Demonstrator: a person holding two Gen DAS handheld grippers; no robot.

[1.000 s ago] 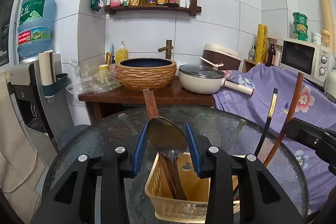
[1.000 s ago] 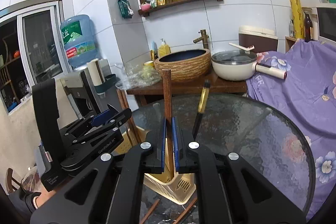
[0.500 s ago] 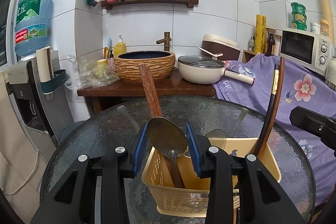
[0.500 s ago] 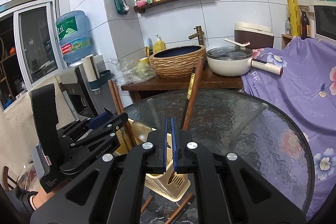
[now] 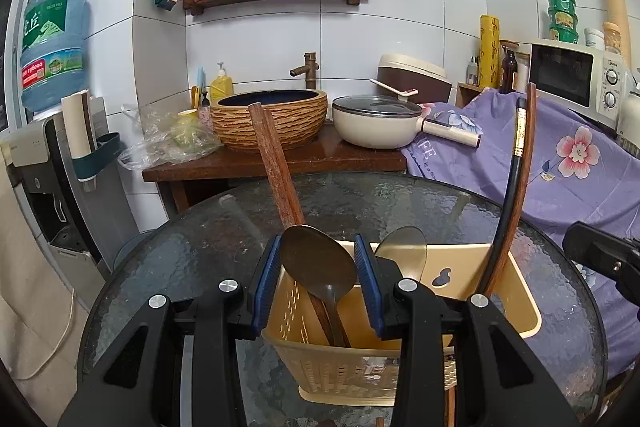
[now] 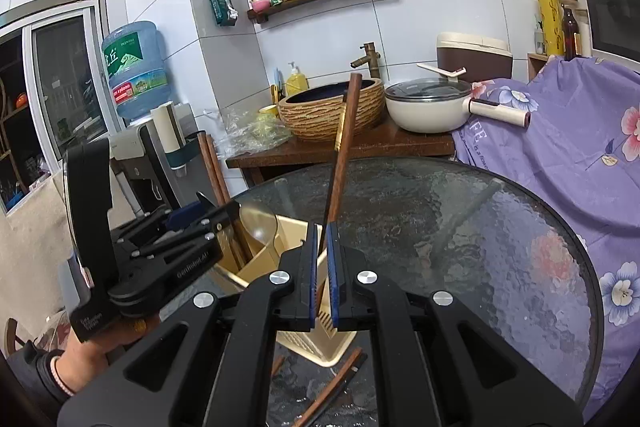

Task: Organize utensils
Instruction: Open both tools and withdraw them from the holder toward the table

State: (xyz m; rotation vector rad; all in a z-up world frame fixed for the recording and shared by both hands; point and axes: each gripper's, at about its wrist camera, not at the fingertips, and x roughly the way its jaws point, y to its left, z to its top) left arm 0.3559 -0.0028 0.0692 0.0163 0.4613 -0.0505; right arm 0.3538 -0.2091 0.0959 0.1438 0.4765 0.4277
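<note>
The right tool (image 6: pixel 323 267) is clamped on a pair of chopsticks (image 6: pixel 340 163), their long axis near upright and leaning slightly away from it, lower ends directly below its pads inside the yellow basket (image 5: pixel 516 301) on the glass table (image 6: pixel 500 227). So the coming move is, by my reading, a short drop and release. The left tool (image 5: pixel 318 283), beside it to the left, grips the basket's near end wall, where a spoon (image 5: pixel 318 259) and wooden chopsticks (image 5: pixel 276 163) stand between its pads. A second ago the right tool's pair stood higher and splayed apart outside the basket; now they are together and sunk into it.
</note>
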